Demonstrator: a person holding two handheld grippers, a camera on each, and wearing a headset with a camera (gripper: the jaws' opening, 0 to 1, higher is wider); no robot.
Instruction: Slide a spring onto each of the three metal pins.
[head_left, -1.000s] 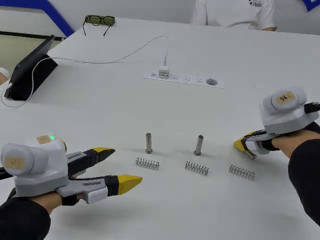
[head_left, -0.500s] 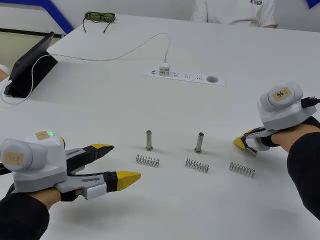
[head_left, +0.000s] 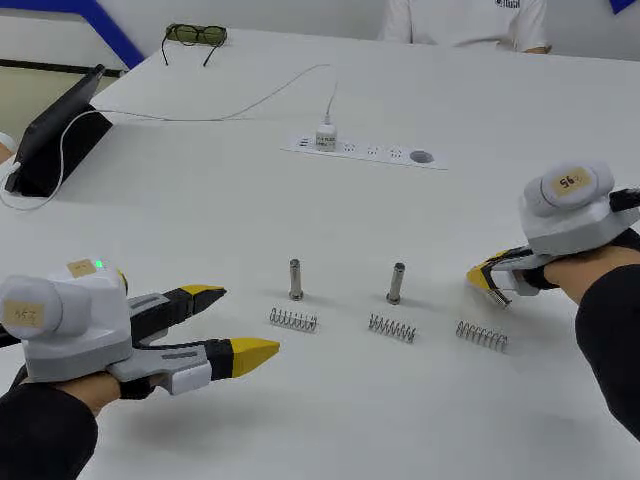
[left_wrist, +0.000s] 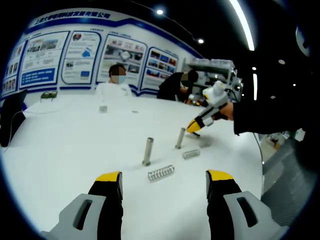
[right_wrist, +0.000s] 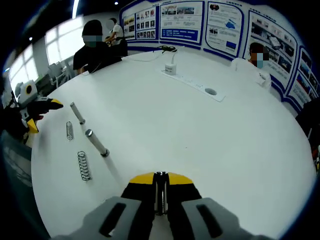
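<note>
The white-and-yellow left gripper (head_left: 228, 321) hangs low over the white table (head_left: 200, 210), its jaws spread wide around nothing. Two short steel pins stand upright, the left pin (head_left: 295, 279) and the middle pin (head_left: 396, 283). Three small coiled wire springs lie in a row just in front of them: the left spring (head_left: 293, 320), the middle spring (head_left: 392, 329) and the right spring (head_left: 482, 336), all bare of pins. The right gripper (head_left: 487, 282) rests near the right spring. Its own view makes plain what the head view barely shows: a third steel pin (right_wrist: 160, 195) clamped between its jaws.

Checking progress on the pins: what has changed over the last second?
Nothing visibly changed. The right gripper stays shut on a metal pin, the left gripper stays open, two standing pins remain bare, and three springs lie untouched.
</note>
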